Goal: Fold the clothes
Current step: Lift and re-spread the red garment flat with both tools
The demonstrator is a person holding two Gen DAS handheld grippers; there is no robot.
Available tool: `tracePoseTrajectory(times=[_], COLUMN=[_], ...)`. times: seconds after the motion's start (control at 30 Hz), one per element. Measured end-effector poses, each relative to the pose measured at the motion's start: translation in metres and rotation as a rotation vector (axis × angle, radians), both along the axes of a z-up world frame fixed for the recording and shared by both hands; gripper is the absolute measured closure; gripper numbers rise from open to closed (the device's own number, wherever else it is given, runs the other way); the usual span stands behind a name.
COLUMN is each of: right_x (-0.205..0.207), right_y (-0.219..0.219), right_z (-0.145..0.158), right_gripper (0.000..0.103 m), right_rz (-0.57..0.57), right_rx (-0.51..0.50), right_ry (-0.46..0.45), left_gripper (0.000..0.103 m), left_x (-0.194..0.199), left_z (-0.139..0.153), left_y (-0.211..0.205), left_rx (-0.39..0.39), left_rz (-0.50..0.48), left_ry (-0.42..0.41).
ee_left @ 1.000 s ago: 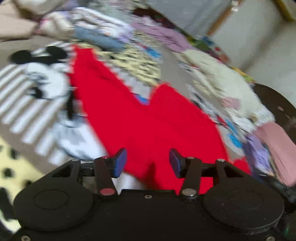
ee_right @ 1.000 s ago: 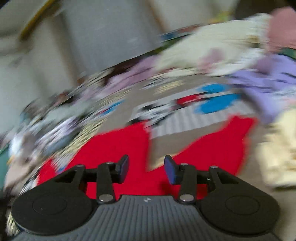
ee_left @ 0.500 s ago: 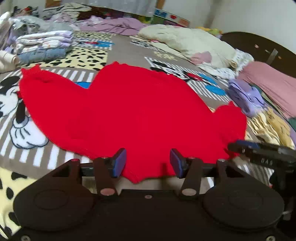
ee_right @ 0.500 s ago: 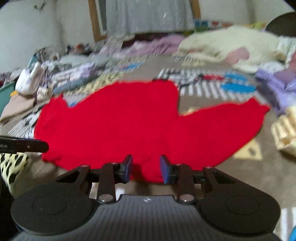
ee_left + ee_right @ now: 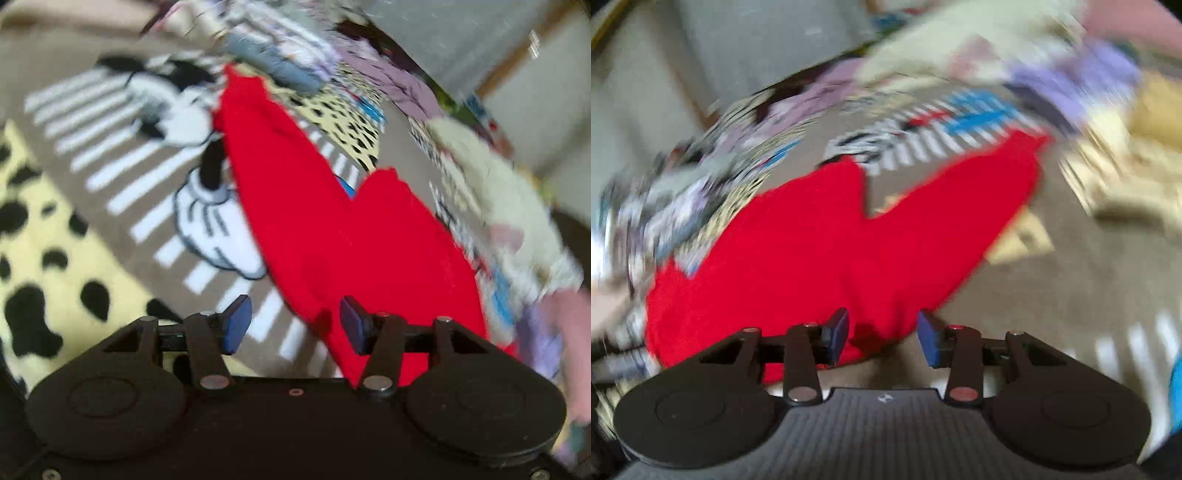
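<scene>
Red garment [image 5: 332,229] is being approached at lower centre by left gripper [image 5: 291,323] and right gripper [image 5: 882,334] — jaws apart, right's opening, nothing clamped; hem-pinching is being called for next.

You have nothing to read here: both wrist views are smeared by motion, and no word, number or brand name comes out clear on any surface. The only mark is a small pale emblem [image 5: 885,398] on the ribbed grey body of your right tool, too tiny to make out
</scene>
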State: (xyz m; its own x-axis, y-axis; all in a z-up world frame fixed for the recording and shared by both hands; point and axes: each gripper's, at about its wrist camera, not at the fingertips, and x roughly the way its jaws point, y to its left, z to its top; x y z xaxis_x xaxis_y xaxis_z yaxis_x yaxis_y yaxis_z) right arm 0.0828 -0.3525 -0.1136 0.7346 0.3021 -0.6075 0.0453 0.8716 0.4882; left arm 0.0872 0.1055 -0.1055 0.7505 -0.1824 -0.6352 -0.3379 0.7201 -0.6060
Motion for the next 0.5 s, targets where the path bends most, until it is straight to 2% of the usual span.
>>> tracePoseTrajectory(times=[0.07,0.17,0.2,0.23,0.27,0.3,0.37,0.5], right_x=[-0.001,0.001,0.003,0.006,0.009,0.011,0.013,0.007], right_y=[-0.009,-0.007,-0.009,-0.012,-0.013,-0.015,-0.015,-0.006], right_z=[-0.011,-0.018,-0.019,-0.022,-0.025,-0.028,-0.031,-0.023], right_gripper=[0.059,0.059,0.060,0.065,0.070,0.082,0.097,0.096], right_rz=[-0.042,-0.055,-0.065,-0.082,-0.096,-0.108,-0.111,-0.077], right_rx=[0.135,0.195,0.222,0.257,0.264,0.264,0.231,0.109], right_ry=[0.056,0.056,0.052,0.048,0.046,0.044,0.046,0.038], left_gripper=[0.051,0.052,0.054,0.086,0.099,0.099,0.099,0.092], left_x=[0.004,0.013,0.013,0.013,0.016,0.014,0.007,0.006], left_z=[-0.004,-0.009,-0.010,-0.010,-0.011,-0.011,-0.010,-0.016], left_y=[0.000,-0.004,-0.006,-0.009,-0.010,-0.011,-0.011,-0.005], left_rx=[-0.039,-0.114,-0.108,-0.095,-0.064,-0.044,-0.017,-0.007], left_rz=[0.009,0.030,0.038,0.047,0.045,0.052,0.065,0.064], left_ry=[-0.014,-0.047,-0.051,-0.053,-0.035,-0.025,-0.017,-0.007])
